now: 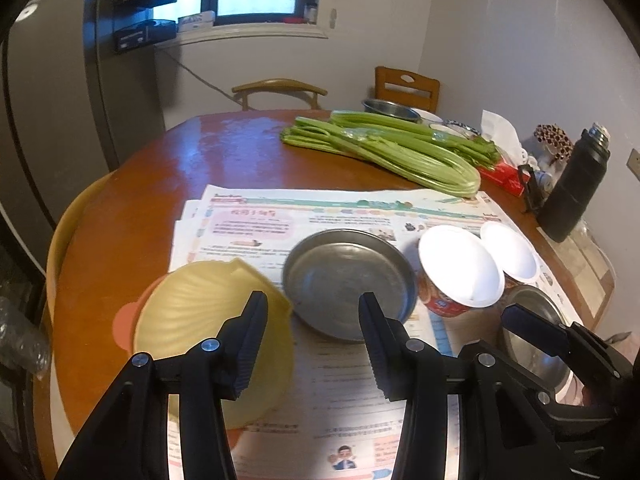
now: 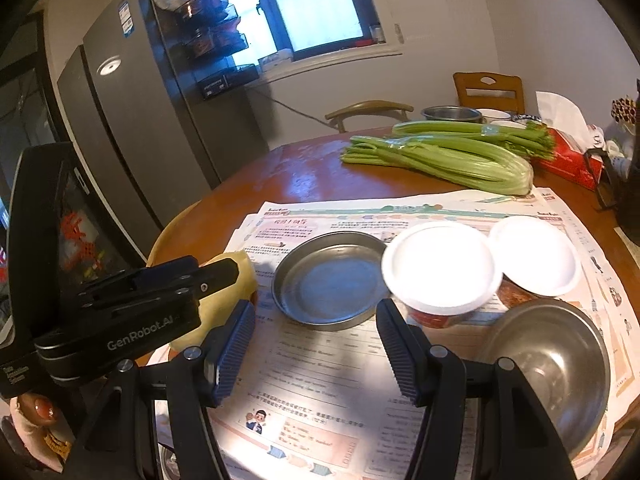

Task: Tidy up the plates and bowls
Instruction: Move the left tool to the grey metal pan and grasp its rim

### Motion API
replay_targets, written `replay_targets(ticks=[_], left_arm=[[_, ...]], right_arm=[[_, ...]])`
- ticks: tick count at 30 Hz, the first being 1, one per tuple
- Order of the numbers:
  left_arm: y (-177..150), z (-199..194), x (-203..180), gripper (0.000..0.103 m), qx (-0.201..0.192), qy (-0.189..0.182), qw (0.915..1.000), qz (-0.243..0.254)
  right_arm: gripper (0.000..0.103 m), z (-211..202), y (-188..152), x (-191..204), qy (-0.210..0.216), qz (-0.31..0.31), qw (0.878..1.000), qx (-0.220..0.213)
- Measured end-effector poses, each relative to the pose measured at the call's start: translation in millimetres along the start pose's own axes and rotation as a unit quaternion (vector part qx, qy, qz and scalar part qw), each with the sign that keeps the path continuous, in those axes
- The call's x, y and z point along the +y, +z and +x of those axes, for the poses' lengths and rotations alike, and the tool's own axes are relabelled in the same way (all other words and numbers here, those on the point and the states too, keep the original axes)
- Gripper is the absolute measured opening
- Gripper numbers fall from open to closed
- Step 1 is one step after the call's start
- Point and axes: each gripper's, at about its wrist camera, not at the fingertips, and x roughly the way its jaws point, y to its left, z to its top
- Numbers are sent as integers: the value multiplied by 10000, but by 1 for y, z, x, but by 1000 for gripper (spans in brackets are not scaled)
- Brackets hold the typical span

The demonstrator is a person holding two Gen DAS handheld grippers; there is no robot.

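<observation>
Where newspaper (image 2: pixel 320 380) lies: one steel plate (image 2: pixel 330 278), two paper cups (image 2: pixel 440 268), one steel bowl (image 2: pixel 560 368).

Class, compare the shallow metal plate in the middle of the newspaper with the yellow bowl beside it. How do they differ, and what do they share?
The metal plate is grey, shiny steel; the yellow bowl is matt, pale yellow. The metal plate is shallow with a flat bottom; the yellow bowl is deeper, with a ribbed inside. The metal plate lies level on the newspaper; the yellow bowl is tilted. Both are round and empty.
</observation>
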Motion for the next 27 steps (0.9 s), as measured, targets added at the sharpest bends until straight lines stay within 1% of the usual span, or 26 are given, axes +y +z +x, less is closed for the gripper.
replay_targets(ticks=[6, 14, 20, 25, 27], left_arm=[[4, 12, -13, 49, 164, -72, 9997, 142], [13, 29, -17, 49, 328, -135, 9991, 243], [17, 47, -13, 49, 653, -502, 9962, 292], [25, 50, -7, 49, 672, -378, 9962, 403], [30, 51, -2, 49, 645, -393, 9963, 400]], right_arm=[[63, 1, -1, -14, -52, 165, 9998, 49], [63, 13, -6, -27, -137, 393, 9988, 253], [63, 22, -8, -30, -184, 428, 9982, 376], [63, 33, -5, -27, -167, 434, 9979, 448], [63, 37, -5, -25, -147, 422, 9979, 471]])
